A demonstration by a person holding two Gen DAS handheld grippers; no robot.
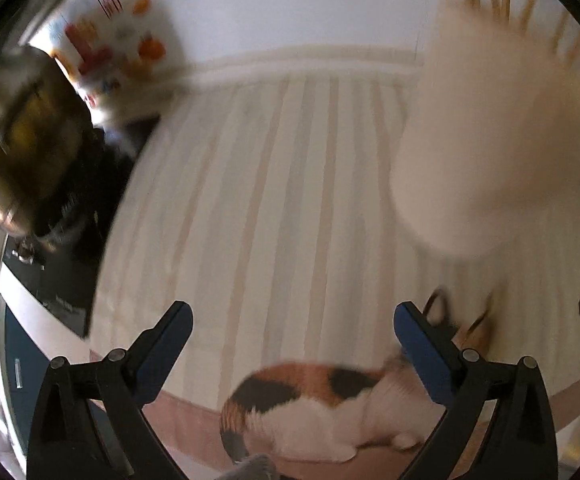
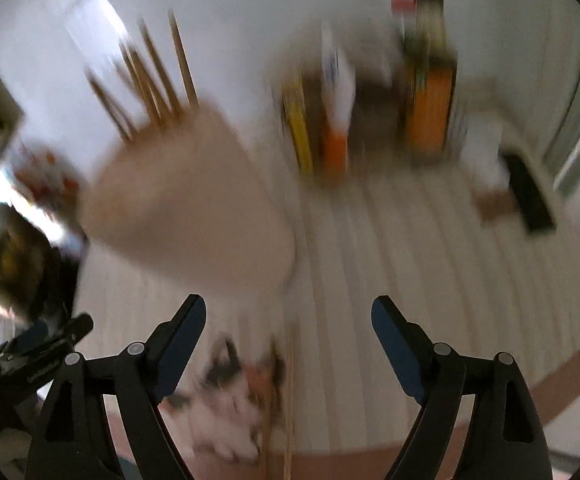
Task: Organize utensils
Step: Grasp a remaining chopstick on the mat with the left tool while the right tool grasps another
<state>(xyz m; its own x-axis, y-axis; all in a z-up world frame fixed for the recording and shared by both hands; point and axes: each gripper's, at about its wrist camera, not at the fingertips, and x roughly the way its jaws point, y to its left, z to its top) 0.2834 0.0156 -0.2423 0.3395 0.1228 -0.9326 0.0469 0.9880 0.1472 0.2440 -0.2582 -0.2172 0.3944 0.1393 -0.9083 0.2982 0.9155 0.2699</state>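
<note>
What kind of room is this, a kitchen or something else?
Probably a home kitchen or dining corner, though the pictures are blurred. A striped cloth covers the table, a pale holder holds chopsticks, and a metal pot sits nearby.

Left gripper (image 1: 293, 322) pointed steeply downward, jaws spread wide, nothing between blue pads; right gripper (image 2: 288, 314) likewise tilted steeply down, jaws parted wide, nothing gripped; right gripper's black tip visible at right edge of left wrist view.

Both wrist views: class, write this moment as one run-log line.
left gripper: open, empty | right gripper: open, empty | utensil holder: upright, chopsticks inside | loose chopstick: on striped mat | views: blurred
</note>
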